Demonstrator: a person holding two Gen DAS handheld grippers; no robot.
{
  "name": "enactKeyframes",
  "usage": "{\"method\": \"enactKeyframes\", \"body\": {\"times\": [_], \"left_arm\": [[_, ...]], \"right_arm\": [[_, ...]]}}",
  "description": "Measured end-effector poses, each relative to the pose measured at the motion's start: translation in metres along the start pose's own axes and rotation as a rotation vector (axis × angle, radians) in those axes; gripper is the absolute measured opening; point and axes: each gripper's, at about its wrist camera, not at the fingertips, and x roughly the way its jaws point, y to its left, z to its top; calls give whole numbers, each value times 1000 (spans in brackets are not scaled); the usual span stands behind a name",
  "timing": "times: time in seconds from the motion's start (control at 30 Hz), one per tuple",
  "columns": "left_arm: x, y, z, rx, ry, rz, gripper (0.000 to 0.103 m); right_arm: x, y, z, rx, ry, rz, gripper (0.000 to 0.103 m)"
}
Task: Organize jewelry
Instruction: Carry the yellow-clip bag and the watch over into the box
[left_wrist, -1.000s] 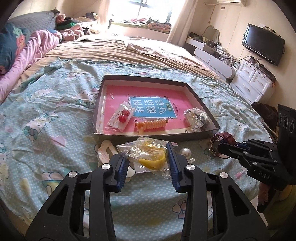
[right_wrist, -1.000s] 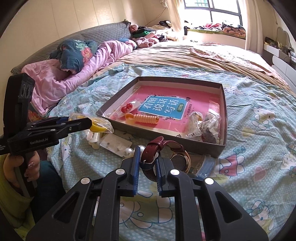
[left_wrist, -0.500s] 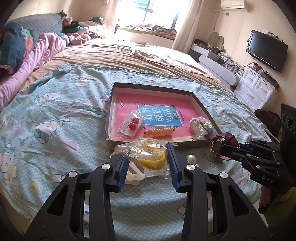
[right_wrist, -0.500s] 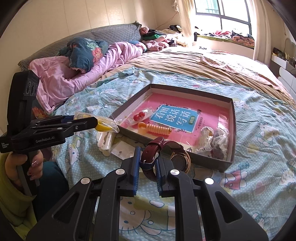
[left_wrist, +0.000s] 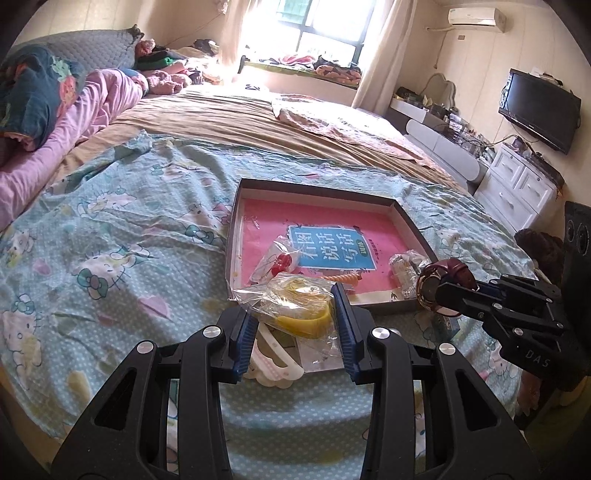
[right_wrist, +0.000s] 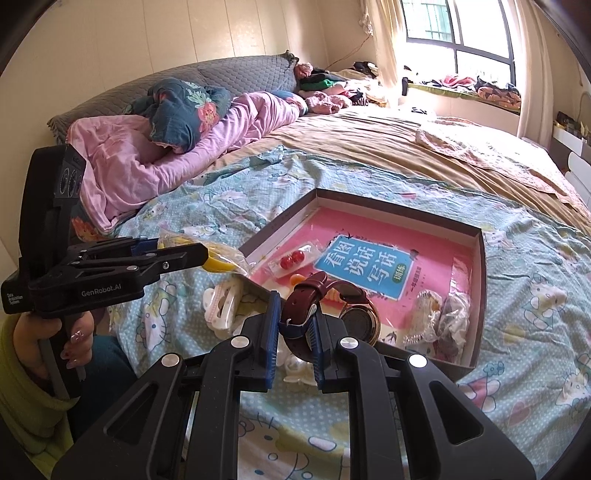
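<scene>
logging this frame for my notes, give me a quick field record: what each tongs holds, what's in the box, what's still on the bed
left tongs: shut on clear bag with yellow piece
right tongs: shut on watch by its maroon strap
box: red bead packet, orange spiral tie, two clear packets at the right
on bedspread: white hair clip

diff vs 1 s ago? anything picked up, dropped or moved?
Both loads rose off the bedspread toward the box: the left tool lifted the clear bag with the yellow piece to the box's near edge, and the right tool raised the watch over its near wall. Nothing was taken or released. The items inside the box and the white clip stayed put.
</scene>
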Motion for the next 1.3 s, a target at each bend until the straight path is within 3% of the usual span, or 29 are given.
{"method": "enactKeyframes", "body": {"times": [0.97, 1.3], "left_arm": [[43, -10, 41, 41, 13, 8, 30], [73, -17, 43, 47, 58, -14, 30]], "right_arm": [[10, -57, 33, 22, -67, -140, 14], [22, -72, 37, 35, -52, -187, 14]]}}
